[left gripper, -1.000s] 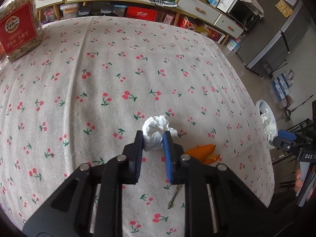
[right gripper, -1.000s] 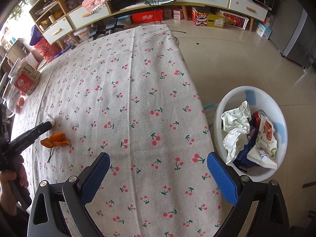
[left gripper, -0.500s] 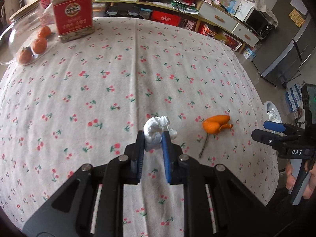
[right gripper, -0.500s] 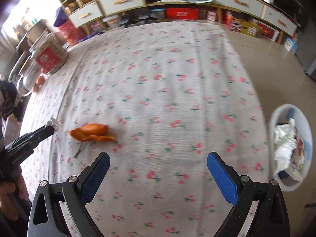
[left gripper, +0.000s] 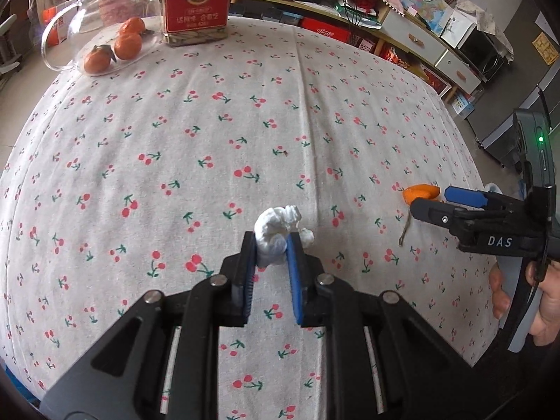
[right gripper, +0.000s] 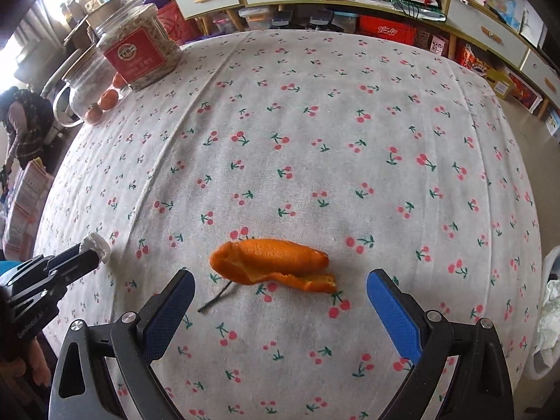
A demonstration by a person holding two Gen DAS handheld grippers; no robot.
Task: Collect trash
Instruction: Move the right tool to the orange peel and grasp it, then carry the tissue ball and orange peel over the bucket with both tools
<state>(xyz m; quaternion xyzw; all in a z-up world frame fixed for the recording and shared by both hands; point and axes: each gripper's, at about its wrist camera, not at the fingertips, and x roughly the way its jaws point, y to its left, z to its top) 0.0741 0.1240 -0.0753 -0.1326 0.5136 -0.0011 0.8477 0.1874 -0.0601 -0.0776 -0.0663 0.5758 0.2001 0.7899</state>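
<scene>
Pinching a crumpled white tissue wad (left gripper: 271, 241) above the cherry-print bench (left gripper: 245, 122), the left gripper (left gripper: 270, 262) is nearly closed; right gripper (right gripper: 280, 301) fingers spread wide around curled orange peel (right gripper: 269, 262) lying there.

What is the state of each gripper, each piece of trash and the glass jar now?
left gripper: shut on the tissue wad.
right gripper: open, above the orange peel.
orange peel: lying loose on the tablecloth.
glass jar: lid on.
</scene>
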